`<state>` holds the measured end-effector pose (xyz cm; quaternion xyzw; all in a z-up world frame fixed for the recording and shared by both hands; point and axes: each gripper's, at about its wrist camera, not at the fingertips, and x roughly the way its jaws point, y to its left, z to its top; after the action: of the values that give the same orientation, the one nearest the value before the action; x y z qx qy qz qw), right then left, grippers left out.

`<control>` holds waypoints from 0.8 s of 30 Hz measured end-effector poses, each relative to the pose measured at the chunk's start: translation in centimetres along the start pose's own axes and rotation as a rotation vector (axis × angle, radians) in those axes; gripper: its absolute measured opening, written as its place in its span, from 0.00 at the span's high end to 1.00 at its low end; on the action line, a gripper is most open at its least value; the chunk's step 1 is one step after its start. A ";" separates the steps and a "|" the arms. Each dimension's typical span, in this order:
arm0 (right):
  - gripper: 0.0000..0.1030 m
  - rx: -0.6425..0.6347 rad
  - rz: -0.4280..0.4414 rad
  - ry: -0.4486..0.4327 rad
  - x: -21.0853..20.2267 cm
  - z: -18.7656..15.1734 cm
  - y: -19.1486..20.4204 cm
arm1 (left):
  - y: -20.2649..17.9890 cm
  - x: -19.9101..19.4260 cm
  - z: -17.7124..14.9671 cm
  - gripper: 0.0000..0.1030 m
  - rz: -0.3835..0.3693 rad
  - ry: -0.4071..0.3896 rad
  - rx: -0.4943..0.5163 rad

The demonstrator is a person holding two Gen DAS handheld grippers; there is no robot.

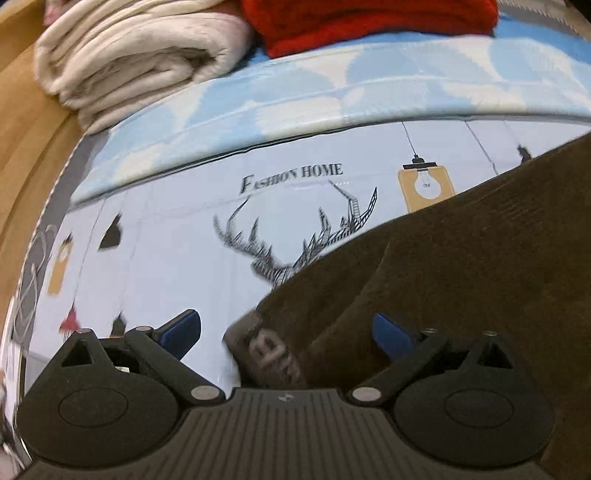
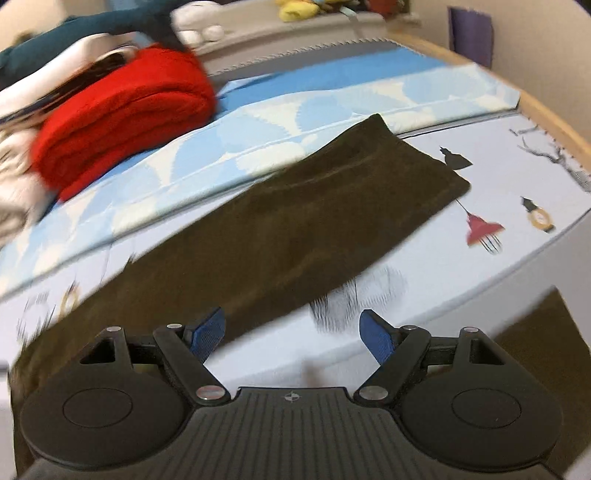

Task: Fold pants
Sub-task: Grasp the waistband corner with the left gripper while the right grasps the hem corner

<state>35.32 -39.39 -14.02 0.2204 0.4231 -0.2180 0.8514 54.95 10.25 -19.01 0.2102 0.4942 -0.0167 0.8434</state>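
Dark brown pants [image 1: 461, 258] lie flat on a pale printed bed sheet [image 1: 166, 229]. In the left wrist view their waistband with a lettered label [image 1: 266, 350] sits between my fingers. My left gripper [image 1: 286, 336] is open, just above the waistband, holding nothing. In the right wrist view a long pant leg [image 2: 295, 221] stretches away to its cuff at the far right. My right gripper [image 2: 291, 332] is open and empty, its left fingertip [image 2: 207, 332] over the leg's near edge.
A folded cream blanket [image 1: 140, 55] and a folded red garment [image 1: 369, 22], also in the right wrist view [image 2: 122, 114], lie at the head of the bed on a blue patterned cover [image 2: 332, 103]. A wooden bed frame [image 1: 22, 155] edges the mattress.
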 end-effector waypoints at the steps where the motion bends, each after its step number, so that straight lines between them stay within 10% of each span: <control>1: 0.21 0.025 -0.007 -0.004 1.5 1.4 0.1 | -0.5 0.9 0.3 0.02 0.003 0.009 0.028; 8: 0.28 0.158 -0.006 -0.022 12.4 9.0 2.1 | -3.5 5.7 1.7 0.02 -0.023 0.060 0.182; 18: 0.27 0.301 -0.033 0.057 24.1 9.9 6.6 | -3.8 7.7 2.5 0.00 -0.089 0.018 0.267; 19: 0.25 0.289 -0.051 0.049 24.6 9.8 7.0 | -4.0 7.5 2.3 0.04 -0.090 0.002 0.276; 21: 0.42 0.185 -0.131 0.044 25.3 9.5 8.2 | -4.2 6.8 1.9 0.45 -0.190 -0.020 0.313; 22: 0.72 0.093 -0.190 0.025 25.3 9.3 9.1 | -4.1 6.5 2.0 0.65 -0.258 -0.001 0.295; 24: 0.92 0.033 -0.214 0.030 25.2 9.1 9.3 | -4.4 6.3 1.8 0.71 -0.236 -0.002 0.267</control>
<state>59.95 -41.65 -27.86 0.1914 0.4534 -0.3112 0.8130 58.64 6.66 -25.04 0.2609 0.5080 -0.1815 0.8006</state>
